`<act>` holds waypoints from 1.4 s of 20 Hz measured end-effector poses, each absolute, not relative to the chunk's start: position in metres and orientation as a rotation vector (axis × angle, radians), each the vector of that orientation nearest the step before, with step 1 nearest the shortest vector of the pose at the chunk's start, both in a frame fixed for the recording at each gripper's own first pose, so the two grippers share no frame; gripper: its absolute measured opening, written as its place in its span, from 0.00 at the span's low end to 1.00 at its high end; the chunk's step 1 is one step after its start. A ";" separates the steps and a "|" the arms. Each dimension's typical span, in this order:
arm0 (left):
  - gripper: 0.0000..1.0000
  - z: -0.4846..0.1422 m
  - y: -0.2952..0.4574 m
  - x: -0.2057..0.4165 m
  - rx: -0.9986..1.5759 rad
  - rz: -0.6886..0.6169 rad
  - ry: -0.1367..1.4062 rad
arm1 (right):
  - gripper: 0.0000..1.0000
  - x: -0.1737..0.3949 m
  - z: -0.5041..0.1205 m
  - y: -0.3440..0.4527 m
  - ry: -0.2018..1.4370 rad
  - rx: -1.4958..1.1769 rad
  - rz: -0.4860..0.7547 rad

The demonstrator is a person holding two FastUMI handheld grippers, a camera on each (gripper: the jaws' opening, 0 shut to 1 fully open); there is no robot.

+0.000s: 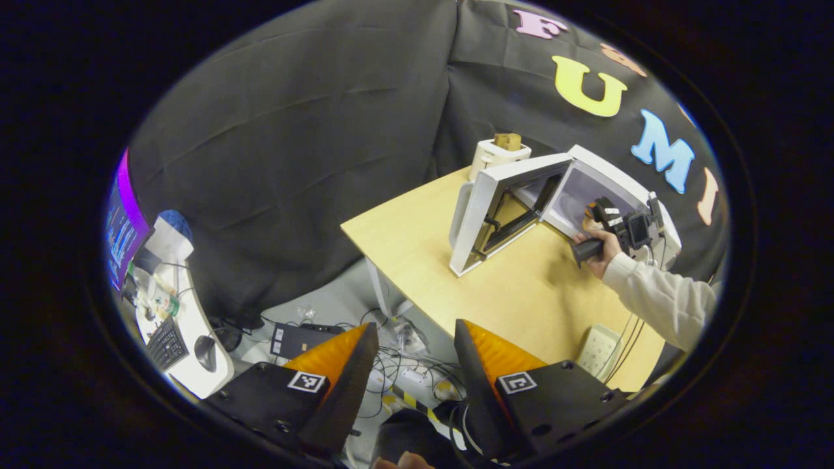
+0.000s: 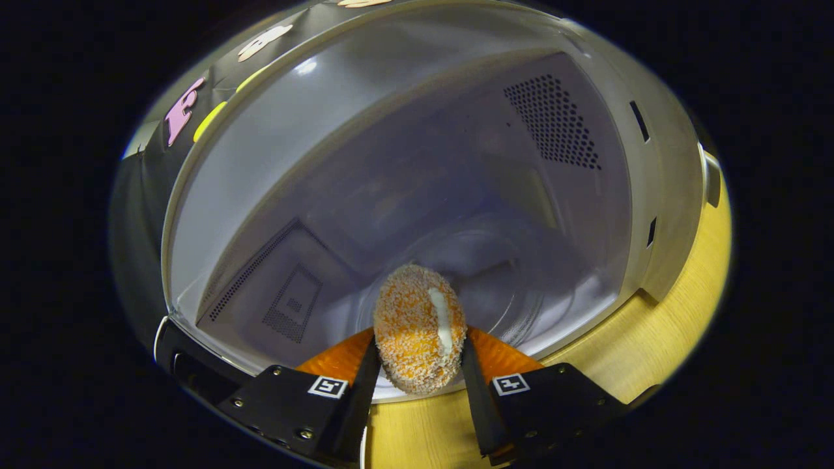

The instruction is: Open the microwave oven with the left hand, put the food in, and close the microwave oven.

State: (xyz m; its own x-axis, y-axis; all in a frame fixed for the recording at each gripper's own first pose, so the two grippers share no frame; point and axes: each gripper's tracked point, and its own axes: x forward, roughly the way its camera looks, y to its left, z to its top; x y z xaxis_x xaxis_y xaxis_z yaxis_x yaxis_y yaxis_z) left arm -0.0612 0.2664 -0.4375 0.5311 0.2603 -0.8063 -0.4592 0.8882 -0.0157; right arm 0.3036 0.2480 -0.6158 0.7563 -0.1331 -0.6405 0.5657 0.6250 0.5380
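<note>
Right gripper view, nearest first: right claw (image 2: 417, 374) clamped on the food (image 2: 419, 329), a breaded orange piece with a pale stripe, pinched between both fingers and held at the mouth of the microwave oven (image 2: 606, 195). Past the food, bare cavity floor with a faint round turntable (image 2: 495, 280), then perforated vent panels on the side and back walls; pale wooden surface (image 2: 677, 312) under the front lip. Left gripper view, nearest first: left claw (image 1: 414, 365) spread apart and holding nothing, hanging above a tangle of cables (image 1: 404, 371) on the floor, well apart from the oven. Farther off, the same surface (image 1: 417, 254) with the oven door (image 1: 495, 208) swung wide open, and a sleeved hand (image 1: 603, 251) carrying the other gripper into the opening. Judged from this: opening done, food not yet released and seemingly just at the threshold rather than resting on the turntable. Left to do: setting the food down inside, drawing the right claw out, then swinging the door shut.
</note>
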 end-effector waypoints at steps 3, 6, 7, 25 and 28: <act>0.87 -0.436 0.265 -0.059 -0.228 0.430 0.920 | 0.72 0.319 -0.619 0.247 0.565 0.843 -0.404; 0.81 -0.438 0.262 -0.058 -0.238 0.432 0.920 | 0.76 0.321 -0.615 0.246 0.550 0.833 -0.415; 0.87 -0.438 0.261 -0.057 -0.243 0.432 0.920 | 0.80 0.321 -0.615 0.246 0.548 0.830 -0.408; 0.87 -0.437 0.289 -0.028 -0.187 0.375 0.862 | 0.98 0.254 -0.574 0.256 0.666 0.586 -0.191; 0.87 -0.439 0.310 0.001 -0.148 0.323 0.822 | 0.98 0.209 -0.556 0.261 0.720 0.493 -0.063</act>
State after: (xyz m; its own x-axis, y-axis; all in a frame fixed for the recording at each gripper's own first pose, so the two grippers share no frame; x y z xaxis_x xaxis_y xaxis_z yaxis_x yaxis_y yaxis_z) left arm 0.0005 0.3101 -0.4392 0.6353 0.2248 -0.7389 -0.3386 0.9409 -0.0049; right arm 0.2088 0.2608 -0.5558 0.7551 0.1113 -0.6461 0.2215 0.8842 0.4113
